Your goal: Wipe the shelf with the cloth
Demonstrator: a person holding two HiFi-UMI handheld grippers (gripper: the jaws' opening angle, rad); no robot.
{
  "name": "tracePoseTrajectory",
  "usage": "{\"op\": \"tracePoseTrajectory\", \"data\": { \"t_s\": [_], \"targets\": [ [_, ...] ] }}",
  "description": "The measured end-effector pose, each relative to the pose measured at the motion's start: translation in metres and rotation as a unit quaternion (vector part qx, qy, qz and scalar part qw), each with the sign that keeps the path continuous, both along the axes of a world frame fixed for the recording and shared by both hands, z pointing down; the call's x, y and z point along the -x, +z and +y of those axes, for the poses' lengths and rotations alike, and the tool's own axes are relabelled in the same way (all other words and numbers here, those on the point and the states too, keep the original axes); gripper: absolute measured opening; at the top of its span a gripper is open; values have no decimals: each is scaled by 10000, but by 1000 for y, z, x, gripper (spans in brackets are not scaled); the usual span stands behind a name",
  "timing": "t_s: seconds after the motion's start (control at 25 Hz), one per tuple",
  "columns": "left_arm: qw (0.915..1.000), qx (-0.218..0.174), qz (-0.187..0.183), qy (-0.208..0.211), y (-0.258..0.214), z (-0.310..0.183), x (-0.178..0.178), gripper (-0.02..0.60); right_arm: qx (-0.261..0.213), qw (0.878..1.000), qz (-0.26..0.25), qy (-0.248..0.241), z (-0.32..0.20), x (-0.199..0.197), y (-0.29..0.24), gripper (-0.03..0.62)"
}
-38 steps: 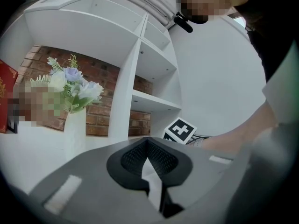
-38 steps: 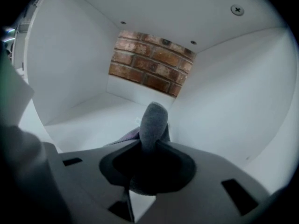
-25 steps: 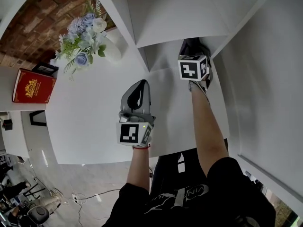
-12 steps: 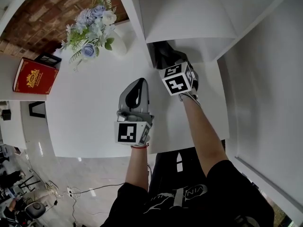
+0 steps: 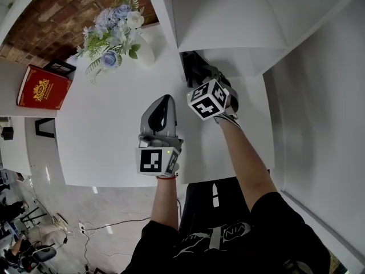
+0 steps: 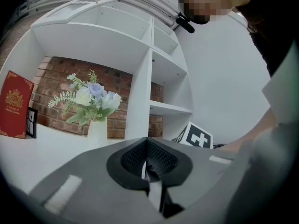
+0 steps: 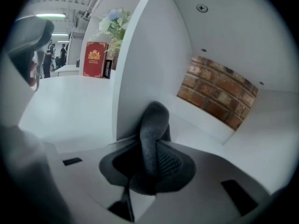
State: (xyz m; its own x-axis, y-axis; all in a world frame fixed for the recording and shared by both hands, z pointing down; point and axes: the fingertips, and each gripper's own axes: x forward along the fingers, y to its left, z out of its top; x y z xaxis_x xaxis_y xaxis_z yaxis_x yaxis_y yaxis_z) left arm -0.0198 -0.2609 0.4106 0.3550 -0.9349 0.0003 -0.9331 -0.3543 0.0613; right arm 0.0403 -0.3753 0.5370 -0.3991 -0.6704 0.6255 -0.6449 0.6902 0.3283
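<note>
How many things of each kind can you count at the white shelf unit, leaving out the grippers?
Red hardcover book with gold crest: 1
Small black picture frame: 1
White vase of pale flowers: 1
Dark grey cloth: 1
Total: 4

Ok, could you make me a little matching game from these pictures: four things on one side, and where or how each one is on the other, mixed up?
Things
1. red book
2. flowers
3. cloth
4. left tongs

Places or states
A. shut, holding nothing, over the white counter
B. pinched in the right tongs, inside the shelf compartment
C. standing at the far left by the brick wall
D. in a white vase beside the shelf's upright panel

Pairs: 1-C, 2-D, 3-B, 4-A.
</note>
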Motion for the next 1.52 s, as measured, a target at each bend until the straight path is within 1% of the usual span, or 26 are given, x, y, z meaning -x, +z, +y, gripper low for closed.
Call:
{"op": "tracePoseTrajectory", "data": {
  "t_s": [0.08, 0.2, 0.6, 0.8, 1.08, 1.32, 1.52],
  "targets": [
    [10000, 17, -8, 16, 2, -1, -4, 5, -8, 10000, 88, 26, -1, -7, 1, 84],
    [10000, 50, -3, 46, 4, -3, -10, 5, -24, 9997, 133, 188, -4, -25, 1, 84],
    [9997, 99, 41, 236, 9, -10, -38, 4, -48, 9949, 251, 976, -12, -106, 2, 84],
    [9992, 53, 34, 395, 5, -11, -55, 5, -100, 9903, 389, 1328, -16, -139, 2, 84],
    [9987, 37, 2, 502, -1, -11, -64, 5, -214, 9806, 574, 1861, -14, -162, 2, 84],
    [9988, 54, -40, 481, -3, -7, -60, 5, -280, 9757, 589, 2094, -13, -170, 0, 84],
    [9993, 53, -68, 368, -3, -1, -48, 5, -315, 9724, 582, 2237, -11, -180, -2, 84]
  ]
}}
